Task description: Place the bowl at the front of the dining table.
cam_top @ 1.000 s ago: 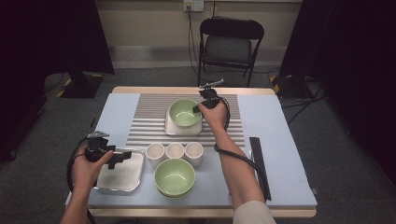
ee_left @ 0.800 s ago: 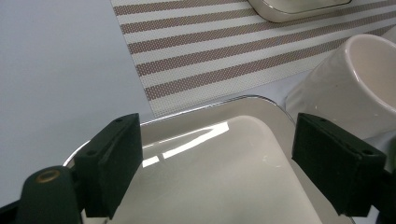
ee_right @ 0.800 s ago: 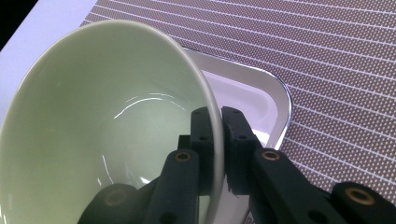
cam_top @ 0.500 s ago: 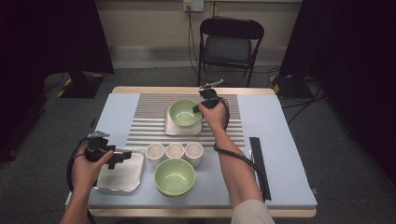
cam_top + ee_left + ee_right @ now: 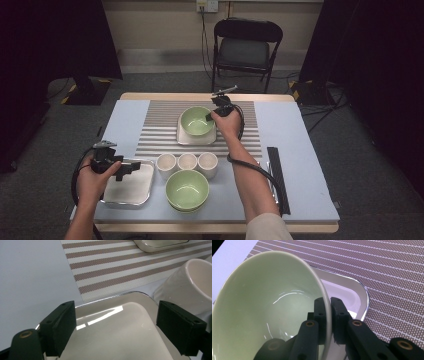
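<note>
A pale green bowl (image 5: 196, 120) rests in a white square tray (image 5: 185, 138) on the striped mat. My right gripper (image 5: 210, 116) is shut on the bowl's right rim; in the right gripper view the rim (image 5: 326, 305) is pinched between the two black pads (image 5: 338, 311), over the tray (image 5: 359, 302). My left gripper (image 5: 127, 170) hangs open over a second white tray (image 5: 127, 192) at the front left. In the left gripper view its fingers (image 5: 60, 327) stand wide apart above that tray (image 5: 112, 325) with nothing between them.
Three white cups (image 5: 187, 162) stand in a row in front of the mat, one of them (image 5: 190, 285) close to my left gripper. A second green bowl (image 5: 187, 190) sits near the front edge. A black bar (image 5: 278, 175) lies at the right. A chair (image 5: 245, 47) stands behind the table.
</note>
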Action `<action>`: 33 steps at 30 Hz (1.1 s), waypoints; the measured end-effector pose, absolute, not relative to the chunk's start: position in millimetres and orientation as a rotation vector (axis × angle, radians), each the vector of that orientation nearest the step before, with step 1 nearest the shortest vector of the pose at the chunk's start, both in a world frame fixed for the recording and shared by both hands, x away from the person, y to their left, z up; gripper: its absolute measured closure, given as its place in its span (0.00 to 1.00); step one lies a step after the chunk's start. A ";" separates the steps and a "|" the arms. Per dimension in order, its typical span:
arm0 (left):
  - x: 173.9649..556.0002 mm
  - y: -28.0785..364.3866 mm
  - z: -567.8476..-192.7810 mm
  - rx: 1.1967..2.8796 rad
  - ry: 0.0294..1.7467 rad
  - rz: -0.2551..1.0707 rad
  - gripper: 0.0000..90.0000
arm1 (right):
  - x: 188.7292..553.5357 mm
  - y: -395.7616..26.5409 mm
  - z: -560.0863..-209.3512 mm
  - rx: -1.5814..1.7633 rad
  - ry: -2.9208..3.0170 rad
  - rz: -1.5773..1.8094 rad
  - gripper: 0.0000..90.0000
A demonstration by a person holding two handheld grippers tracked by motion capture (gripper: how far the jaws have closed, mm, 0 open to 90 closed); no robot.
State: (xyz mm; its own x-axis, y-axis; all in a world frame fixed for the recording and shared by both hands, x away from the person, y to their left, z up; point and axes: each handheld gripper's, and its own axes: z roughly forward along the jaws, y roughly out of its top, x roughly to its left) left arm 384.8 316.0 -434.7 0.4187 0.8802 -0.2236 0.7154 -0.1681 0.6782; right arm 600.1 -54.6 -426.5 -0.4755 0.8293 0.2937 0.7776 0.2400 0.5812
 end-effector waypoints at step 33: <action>385.5 314.5 -436.7 1.946 1.352 0.287 0.18 | 603.6 -51.8 -433.1 1.576 2.391 1.063 0.92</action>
